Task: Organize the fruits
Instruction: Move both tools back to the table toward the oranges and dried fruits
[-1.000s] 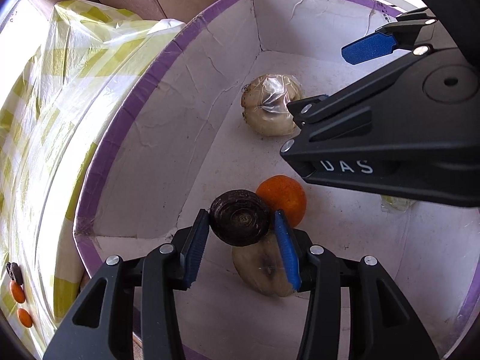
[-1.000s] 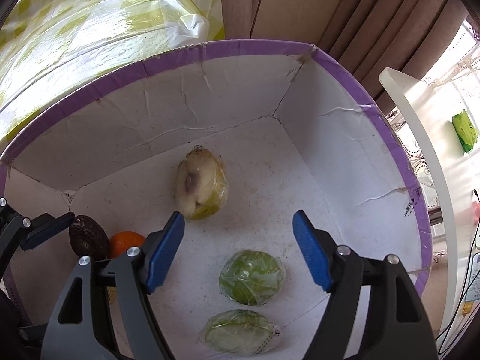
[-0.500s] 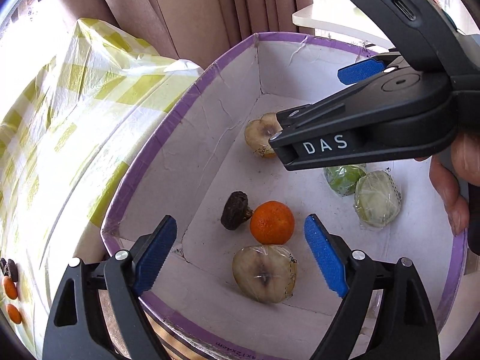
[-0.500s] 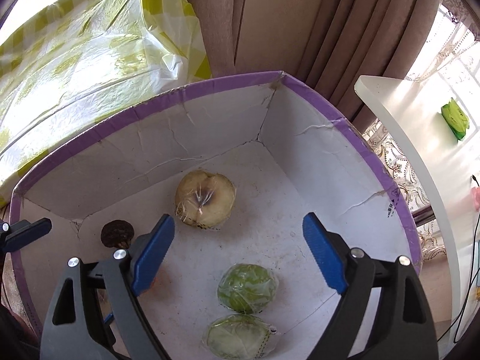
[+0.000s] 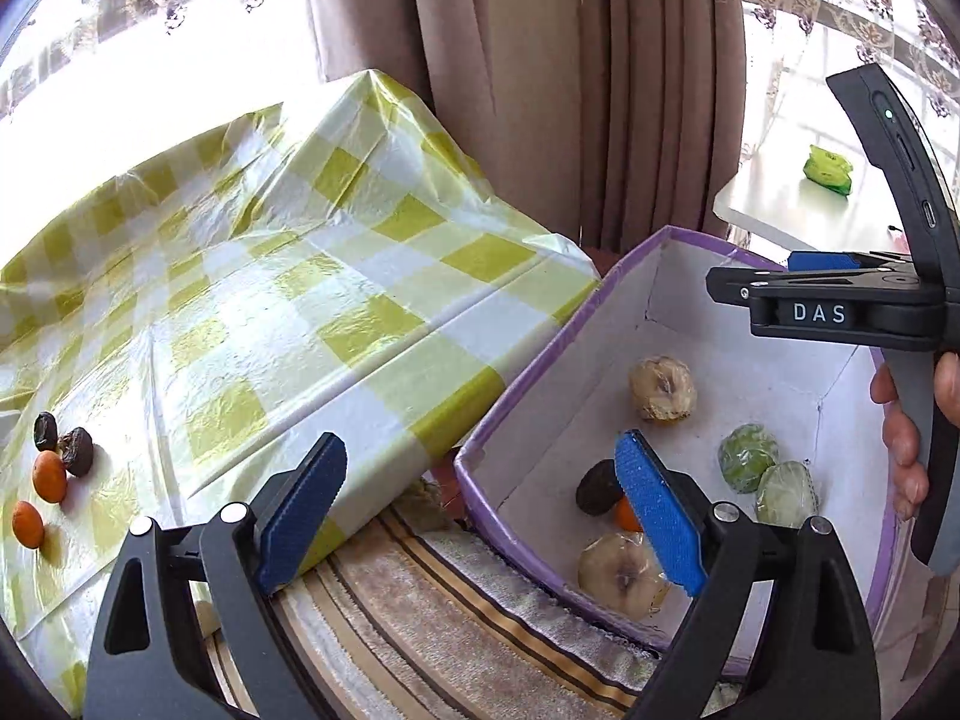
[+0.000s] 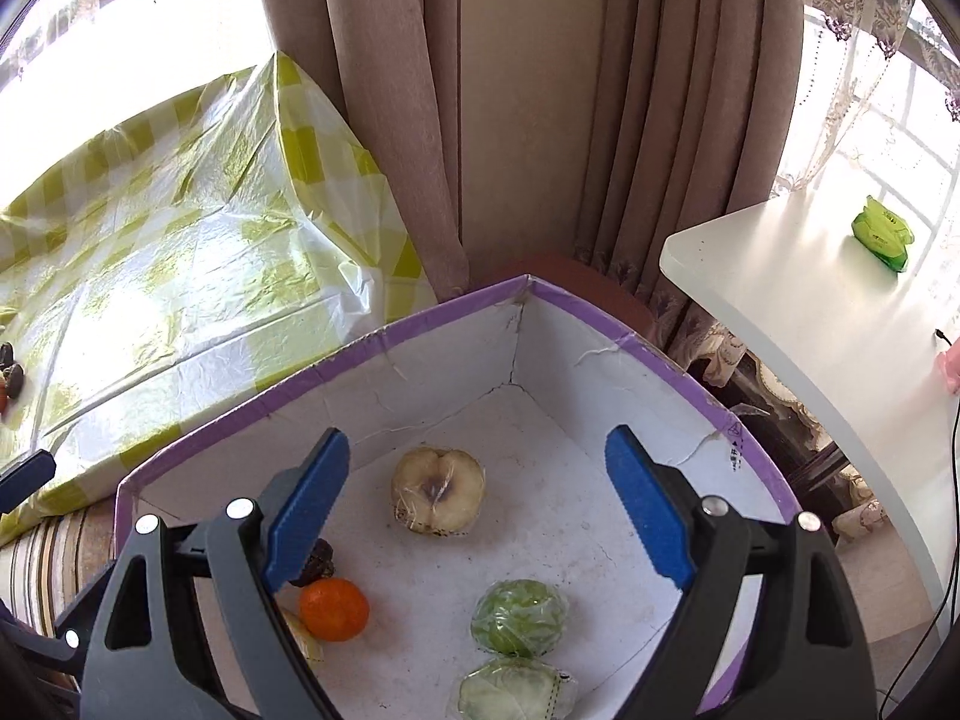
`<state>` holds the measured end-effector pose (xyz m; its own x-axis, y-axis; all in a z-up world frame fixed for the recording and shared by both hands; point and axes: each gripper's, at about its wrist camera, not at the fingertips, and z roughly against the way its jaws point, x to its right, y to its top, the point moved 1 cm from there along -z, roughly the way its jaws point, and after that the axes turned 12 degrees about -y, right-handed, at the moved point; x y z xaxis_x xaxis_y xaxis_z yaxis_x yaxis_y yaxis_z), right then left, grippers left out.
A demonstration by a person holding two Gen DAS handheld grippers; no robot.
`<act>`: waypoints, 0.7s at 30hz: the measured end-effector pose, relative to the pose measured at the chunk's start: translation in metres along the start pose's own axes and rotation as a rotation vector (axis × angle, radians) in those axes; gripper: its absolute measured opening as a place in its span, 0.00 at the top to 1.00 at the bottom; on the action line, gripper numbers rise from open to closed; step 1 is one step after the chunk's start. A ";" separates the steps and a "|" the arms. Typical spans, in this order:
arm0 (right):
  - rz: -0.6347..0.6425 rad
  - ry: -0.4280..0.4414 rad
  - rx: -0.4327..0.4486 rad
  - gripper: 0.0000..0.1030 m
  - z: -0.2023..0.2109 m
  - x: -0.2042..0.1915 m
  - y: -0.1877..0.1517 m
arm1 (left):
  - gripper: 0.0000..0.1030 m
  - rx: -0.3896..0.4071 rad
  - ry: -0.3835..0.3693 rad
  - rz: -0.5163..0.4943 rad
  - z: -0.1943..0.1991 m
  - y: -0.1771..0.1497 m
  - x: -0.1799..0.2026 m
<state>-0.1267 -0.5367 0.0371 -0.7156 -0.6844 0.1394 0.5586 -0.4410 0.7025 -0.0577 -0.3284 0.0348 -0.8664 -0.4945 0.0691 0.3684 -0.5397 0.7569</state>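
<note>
Having just opened its jaws, the left gripper hangs empty; the dark fruit it held lies released in the purple-rimmed box, so one more is sorted. The right gripper gapes empty too. Box: six fruits. At nine o'clock, farther off, the checked tablecloth bears four.

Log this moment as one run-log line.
left gripper: open, empty, just opened | right gripper: open, empty | dark fruit: in box beside orange
</note>
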 end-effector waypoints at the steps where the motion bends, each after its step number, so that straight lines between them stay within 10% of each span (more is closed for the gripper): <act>1: 0.005 0.021 0.015 0.15 0.004 -0.005 0.001 | 0.14 0.015 0.017 0.022 0.005 0.000 -0.010; 21: 0.222 0.341 0.112 0.15 0.078 -0.179 0.009 | 0.18 0.187 0.259 0.480 0.115 -0.050 -0.215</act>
<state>-0.0262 -0.3730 0.0727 -0.3927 -0.9170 0.0701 0.6210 -0.2082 0.7556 0.0715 -0.1171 0.0572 -0.4976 -0.8176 0.2896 0.6136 -0.0958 0.7838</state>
